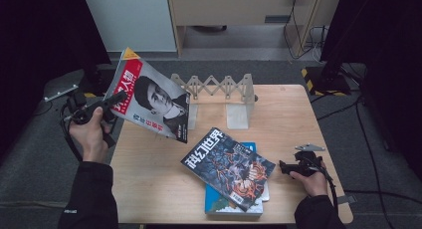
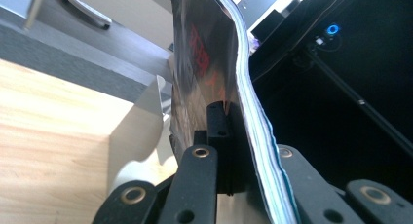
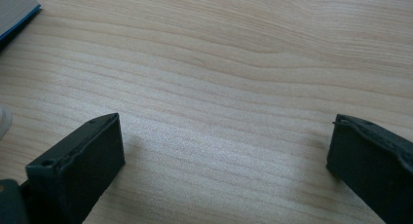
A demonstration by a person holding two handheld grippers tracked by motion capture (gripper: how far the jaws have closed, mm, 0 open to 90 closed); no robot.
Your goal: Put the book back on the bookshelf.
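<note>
Nearest to me, my two dark sleeves come in from the bottom edge of the high view. On my right, the right gripper [image 1: 284, 168] rests low over the bare wood near the tabletop's [image 1: 164, 189] right edge, pointing toward the books, and its own view shows its jaws standing wide apart with only wood grain between them. Just to its left lies a small stack: a blue book [image 1: 219, 205] flat on the wood, and on top of it, turned at an angle, a magazine with a dark, colourful cover [image 1: 228, 167] and large pale characters along its spine side. That magazine overhangs the blue book toward the table's middle.

Further up on my left side, the left gripper [image 1: 118, 96] is lifted off the tabletop beyond its left edge, and its jaws are clamped on the red-topped magazine [image 1: 149, 97]. I hold it by its upper left part, near the red title band; the cover shows a black-and-white portrait and the whole thing hangs tilted, its lower corner pointing down toward the middle of the table without touching it. In the left gripper view I see that magazine [image 2: 214, 78] edge-on, the glossy cover bowed and the page edges running up between the two black jaws.

Behind it, toward the far edge, stands a pale expandable rack [image 1: 219, 92] with crossed slats on top, well apart from the stack.
</note>
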